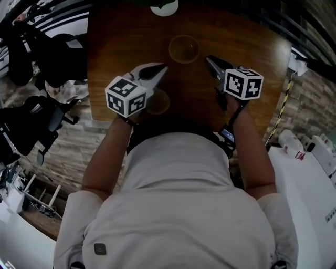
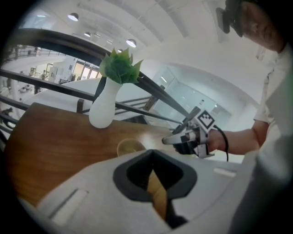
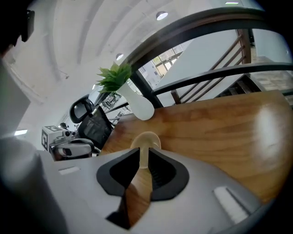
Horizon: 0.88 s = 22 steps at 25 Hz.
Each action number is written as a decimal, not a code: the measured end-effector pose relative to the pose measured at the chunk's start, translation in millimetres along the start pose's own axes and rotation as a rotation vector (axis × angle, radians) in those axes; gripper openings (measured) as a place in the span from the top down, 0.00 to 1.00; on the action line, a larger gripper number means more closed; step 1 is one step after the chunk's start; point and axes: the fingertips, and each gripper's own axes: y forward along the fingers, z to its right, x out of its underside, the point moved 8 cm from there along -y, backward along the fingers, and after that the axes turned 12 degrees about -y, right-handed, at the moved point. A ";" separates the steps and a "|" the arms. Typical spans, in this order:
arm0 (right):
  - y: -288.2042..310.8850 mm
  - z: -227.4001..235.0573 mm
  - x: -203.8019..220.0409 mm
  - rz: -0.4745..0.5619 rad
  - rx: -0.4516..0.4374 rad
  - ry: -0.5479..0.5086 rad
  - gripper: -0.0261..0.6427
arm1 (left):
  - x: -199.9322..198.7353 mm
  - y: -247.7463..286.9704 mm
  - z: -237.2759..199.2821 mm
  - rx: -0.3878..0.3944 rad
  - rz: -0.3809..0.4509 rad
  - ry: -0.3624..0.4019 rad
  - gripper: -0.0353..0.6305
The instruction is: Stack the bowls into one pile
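Two translucent amber bowls stand apart on the wooden table (image 1: 252, 42). The far bowl (image 1: 184, 49) sits mid-table between both grippers' tips. The near bowl (image 1: 157, 102) lies by the front edge, partly hidden under my left gripper (image 1: 164, 67), whose jaws meet at a point with nothing in them. My right gripper (image 1: 208, 59) hovers to the right of the far bowl, jaws a little apart and empty. In the right gripper view the far bowl (image 3: 146, 139) shows just beyond the right gripper (image 3: 144, 157). In the left gripper view the same bowl (image 2: 130, 147) lies ahead of the left gripper (image 2: 153, 171).
A white vase (image 1: 164, 6) with green leaves stands at the table's far edge, behind the far bowl; the vase (image 2: 103, 112) is also in the left gripper view. A dark railing runs past the table. Black chairs (image 1: 31, 121) stand on the floor at left.
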 end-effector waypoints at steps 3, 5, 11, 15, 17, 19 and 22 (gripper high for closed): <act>23.5 12.1 2.6 -0.027 -0.011 0.012 0.85 | 1.1 11.7 -15.2 -0.003 -0.012 -0.017 0.94; 39.7 15.6 4.3 -0.040 -0.017 0.020 0.85 | 3.7 14.8 -25.9 -0.006 -0.019 -0.028 0.94; 71.1 35.0 2.5 -0.081 0.010 0.030 0.83 | 4.7 26.8 -45.9 -0.014 -0.027 -0.065 0.94; 85.3 40.8 6.6 -0.103 0.007 0.036 0.82 | 8.3 29.6 -54.1 -0.015 -0.031 -0.080 0.94; 90.3 40.8 9.0 -0.107 0.000 0.037 0.82 | 10.3 30.3 -56.2 -0.017 -0.030 -0.087 0.94; 92.8 39.9 10.6 -0.108 -0.008 0.039 0.83 | 12.0 30.6 -56.2 -0.019 -0.029 -0.093 0.94; 93.8 38.7 11.8 -0.113 -0.005 0.036 0.90 | 13.3 29.6 -55.3 -0.021 -0.026 -0.097 0.94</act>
